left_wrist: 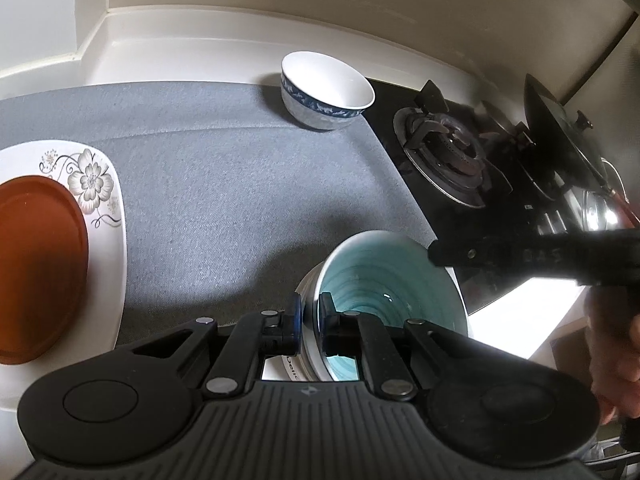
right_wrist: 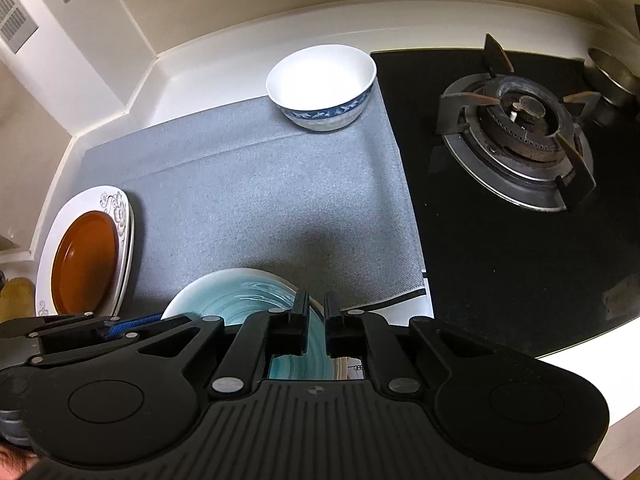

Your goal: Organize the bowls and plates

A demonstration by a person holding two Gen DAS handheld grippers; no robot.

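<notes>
Grippers hold the teal bowl (left_wrist: 394, 280) by its rim at the worktop's front edge: left gripper (left_wrist: 310, 320) and right gripper (right_wrist: 316, 316) both clamped on it. Grey mat (right_wrist: 256, 192) covers the worktop. White bowl (right_wrist: 322, 86) stands at the mat's back corner, beside the black stove (right_wrist: 516, 136). Plates (right_wrist: 86, 256) are stacked at the left edge.

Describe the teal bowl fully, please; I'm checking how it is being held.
The teal bowl is glossy ceramic, white outside with a swirled turquoise inside, and empty. It sits tilted at the near edge of the grey mat. The left gripper pinches its rim on one side, the right gripper the opposite side. Whether it rests on the mat is unclear.
</notes>
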